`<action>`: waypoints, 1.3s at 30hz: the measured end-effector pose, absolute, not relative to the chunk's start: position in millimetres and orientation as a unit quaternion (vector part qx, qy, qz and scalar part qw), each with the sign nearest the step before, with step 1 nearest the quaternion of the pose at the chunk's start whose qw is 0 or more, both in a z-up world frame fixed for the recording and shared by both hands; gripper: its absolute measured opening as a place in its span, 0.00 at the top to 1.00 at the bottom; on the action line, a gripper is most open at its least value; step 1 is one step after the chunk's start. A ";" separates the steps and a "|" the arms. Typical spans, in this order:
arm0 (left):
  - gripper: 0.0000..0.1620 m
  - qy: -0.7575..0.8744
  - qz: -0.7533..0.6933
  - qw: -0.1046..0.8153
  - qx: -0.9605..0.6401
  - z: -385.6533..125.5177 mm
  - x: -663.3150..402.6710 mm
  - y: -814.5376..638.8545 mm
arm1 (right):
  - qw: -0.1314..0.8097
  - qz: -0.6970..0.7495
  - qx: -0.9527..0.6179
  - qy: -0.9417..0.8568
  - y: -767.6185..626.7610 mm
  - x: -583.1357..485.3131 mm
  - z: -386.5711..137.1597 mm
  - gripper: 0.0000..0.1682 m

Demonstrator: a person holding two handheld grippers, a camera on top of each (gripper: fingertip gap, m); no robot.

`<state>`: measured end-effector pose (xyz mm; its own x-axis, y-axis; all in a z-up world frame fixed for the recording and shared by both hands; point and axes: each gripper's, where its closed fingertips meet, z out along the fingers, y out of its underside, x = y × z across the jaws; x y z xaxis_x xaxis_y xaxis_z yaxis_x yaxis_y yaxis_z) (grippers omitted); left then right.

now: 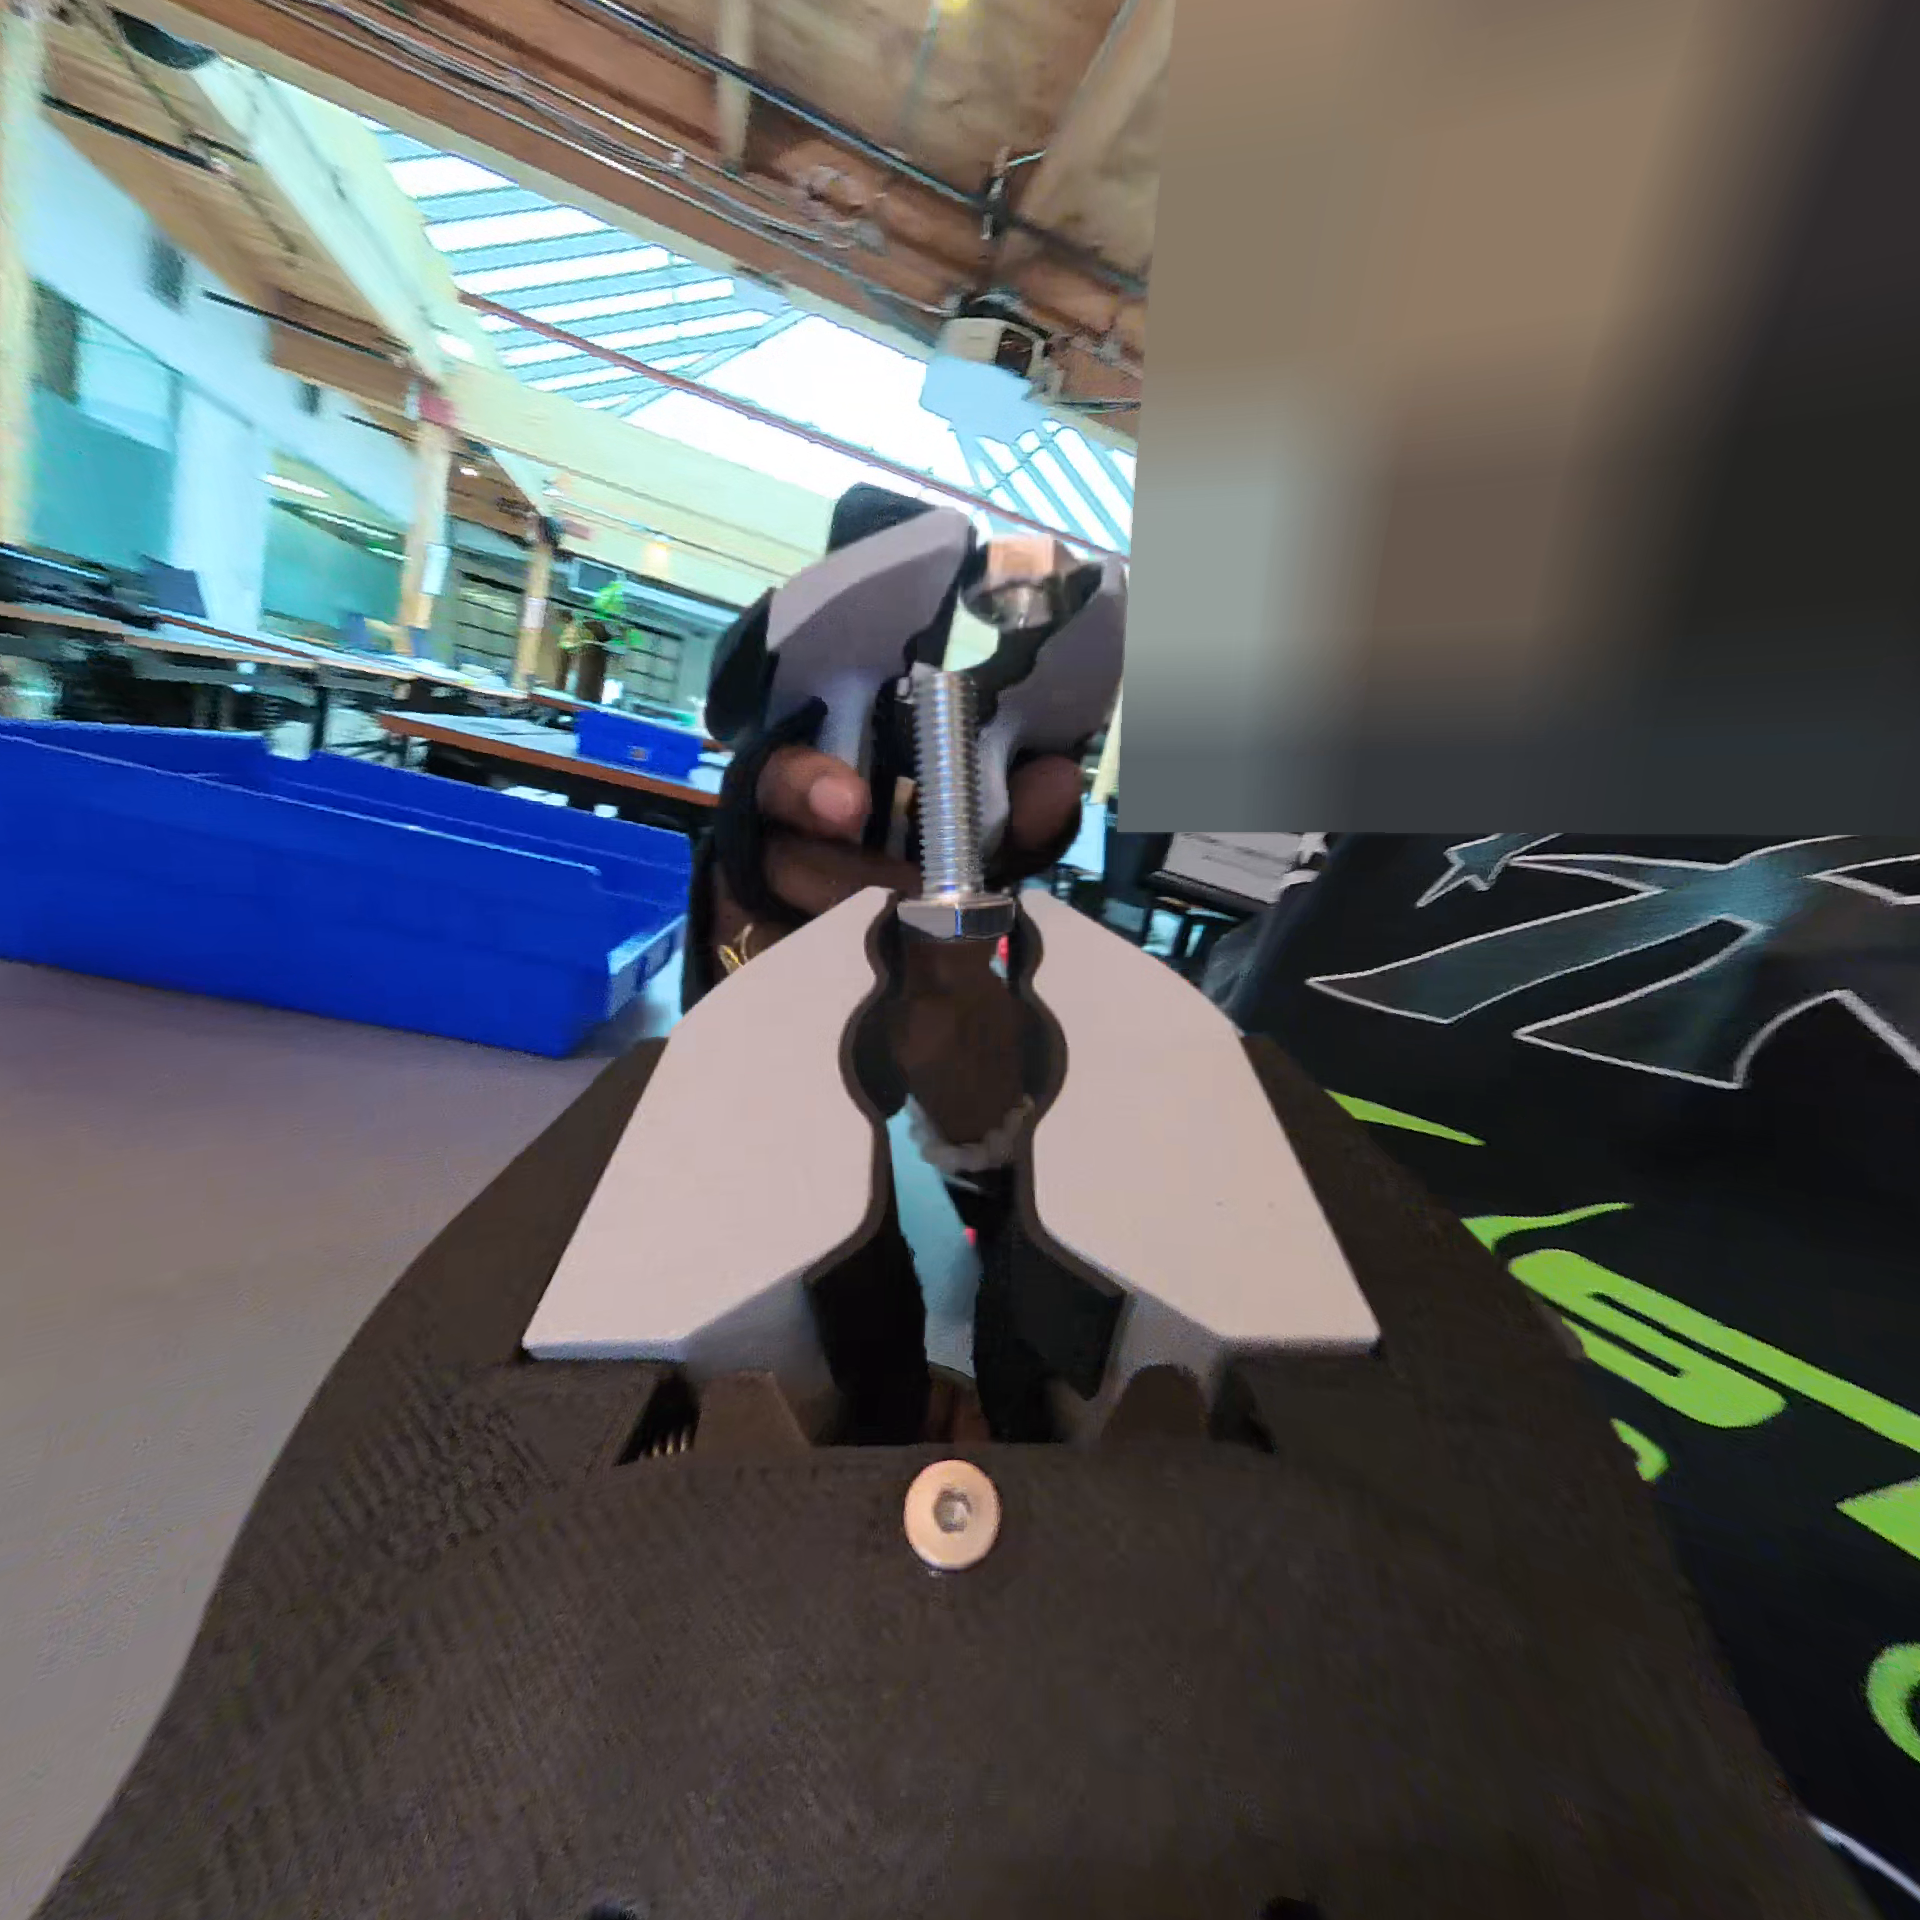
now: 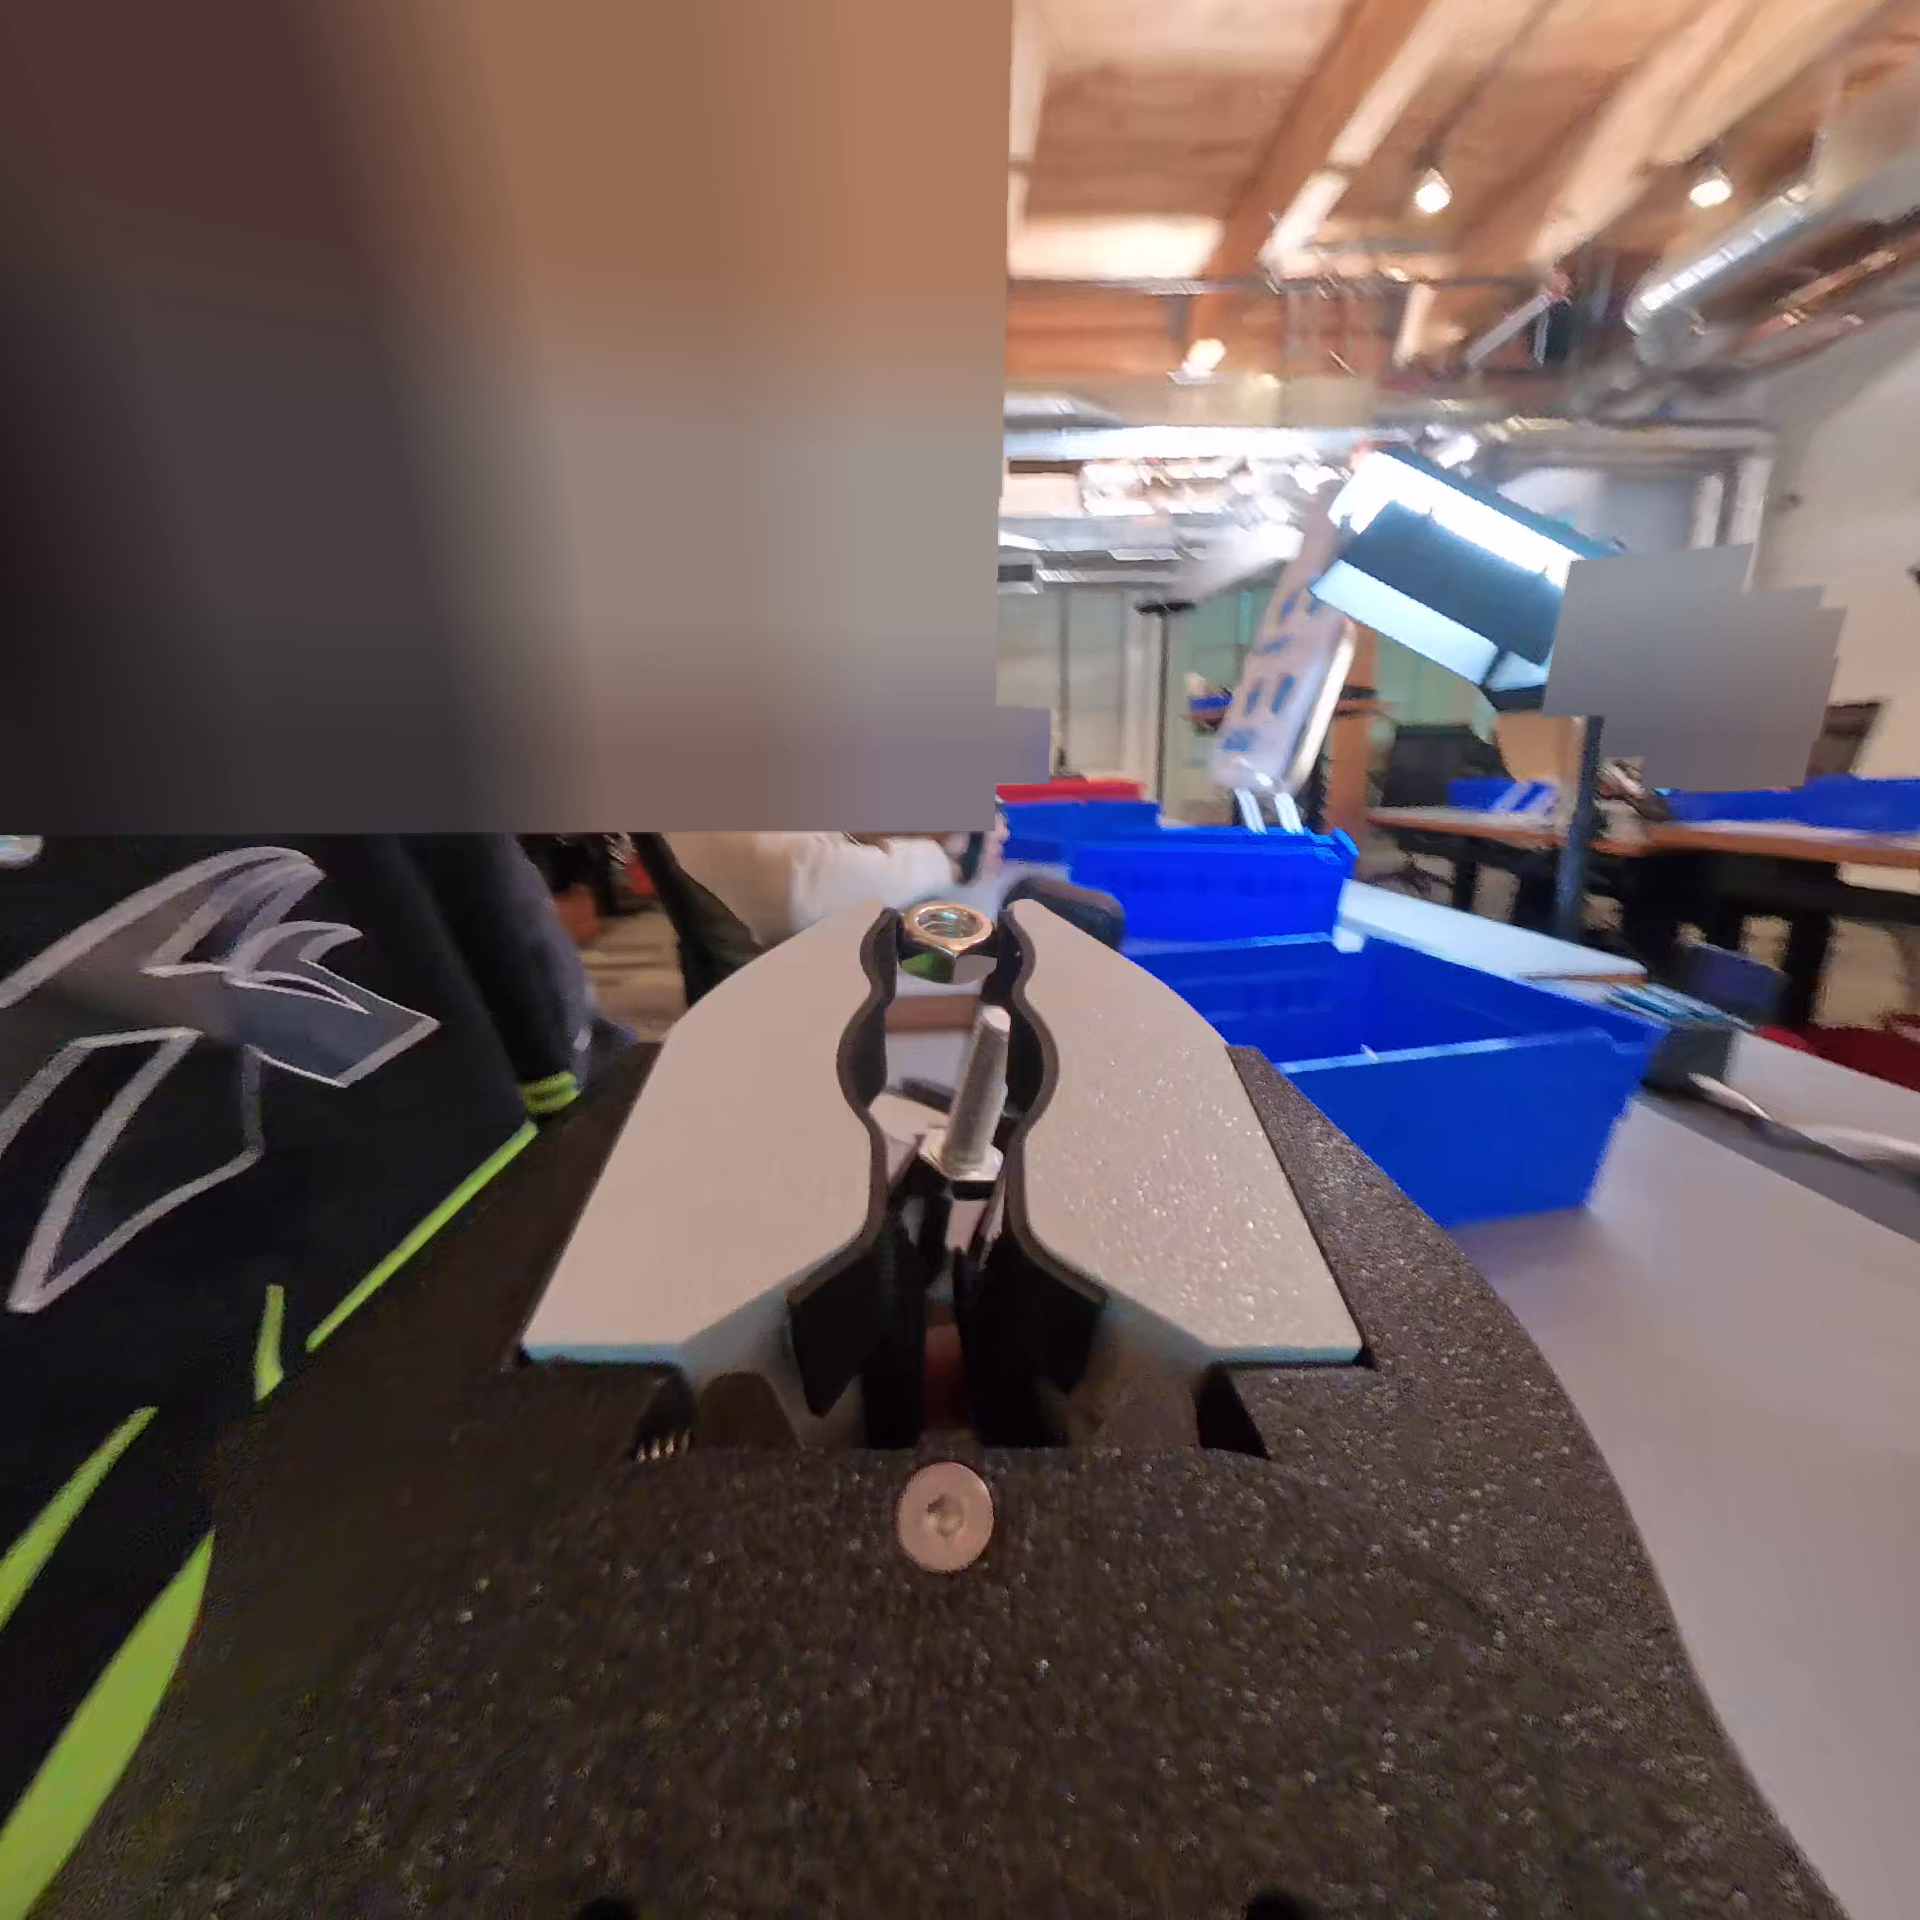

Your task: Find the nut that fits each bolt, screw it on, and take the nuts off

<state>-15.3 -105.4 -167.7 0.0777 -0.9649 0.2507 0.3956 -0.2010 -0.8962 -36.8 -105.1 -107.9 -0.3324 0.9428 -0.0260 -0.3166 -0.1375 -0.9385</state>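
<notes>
My left gripper (image 1: pixel 956 920) is shut on the hex head of a silver bolt (image 1: pixel 948 790), whose threaded shank points up and away. My right gripper (image 2: pixel 943 940) is shut on a silver hex nut (image 2: pixel 940 938) at its fingertips. In the left wrist view the right gripper (image 1: pixel 1023 597) faces me from above with the nut (image 1: pixel 1021 590) held just past the bolt's threaded end, a small gap between them. In the right wrist view the bolt (image 2: pixel 977 1101) shows below the nut, through the gap between my fingers. A hand holds the right gripper.
A blue plastic bin (image 1: pixel 343 873) sits on the grey table (image 1: pixel 208 1195) to the left; blue bins (image 2: pixel 1455 1081) also show right in the right wrist view. A person in a black shirt with green and white print (image 1: pixel 1662 1143) is close by. There is about 6 cm between the tips of the two grippers.
</notes>
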 end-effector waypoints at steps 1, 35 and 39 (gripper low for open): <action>0.88 0.297 -0.615 0.557 -0.472 -166.4 -15.5 -106.7 | 0.467 0.681 -0.332 -0.457 -104.8 -32.1 -102.9 0.89; 0.88 0.278 -0.510 0.623 -0.524 -177.7 -22.9 -78.7 | 0.238 0.047 -0.913 -0.327 167.9 253.1 -319.1 0.89; 0.88 0.283 -0.505 0.623 -0.526 -179.1 -21.8 -78.7 | 0.221 0.043 -0.920 -0.322 164.5 256.9 -324.7 0.89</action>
